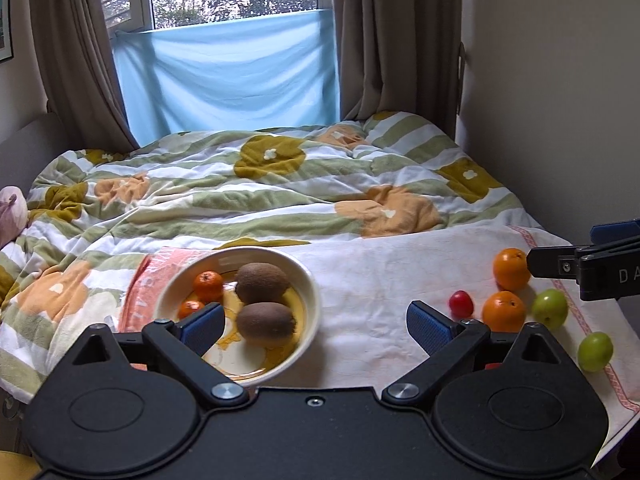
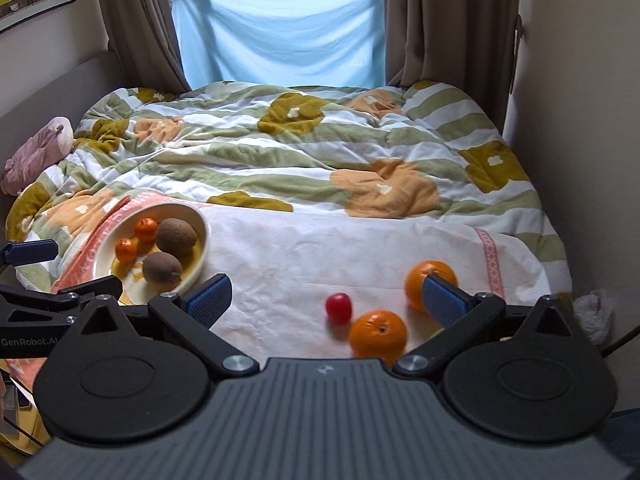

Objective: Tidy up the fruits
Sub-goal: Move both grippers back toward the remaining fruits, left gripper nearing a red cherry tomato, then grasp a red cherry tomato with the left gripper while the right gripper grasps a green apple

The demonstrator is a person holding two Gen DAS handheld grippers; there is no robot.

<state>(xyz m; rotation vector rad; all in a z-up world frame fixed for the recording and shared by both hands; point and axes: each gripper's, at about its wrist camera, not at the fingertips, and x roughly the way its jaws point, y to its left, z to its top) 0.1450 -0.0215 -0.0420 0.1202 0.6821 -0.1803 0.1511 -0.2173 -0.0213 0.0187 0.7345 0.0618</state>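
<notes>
A cream bowl (image 1: pixel 310 280) (image 2: pixel 204 236) on a white towel holds two kiwis (image 1: pixel 262 282) (image 2: pixel 176 237) and two small tangerines (image 1: pixel 208 285) (image 2: pixel 146 230). To its right on the towel lie two oranges (image 1: pixel 504 312) (image 2: pixel 378 332), a small red fruit (image 1: pixel 461 303) (image 2: pixel 339 307) and two green fruits (image 1: pixel 550 308). My left gripper (image 1: pixel 314 322) is open and empty, just in front of the bowl. My right gripper (image 2: pixel 326 298) is open and empty, above the red fruit and the oranges; its fingers (image 1: pixel 552 266) reach in from the right beside the far orange.
The white towel (image 1: pixel 380 280) (image 2: pixel 300 256) lies on a bed with a rumpled flowered quilt (image 1: pixel 260 184) (image 2: pixel 300 148). A wall (image 1: pixel 560 100) runs along the right. Curtains and a blue cloth (image 1: pixel 228 76) hang behind. A pink soft toy (image 2: pixel 38 152) lies at left.
</notes>
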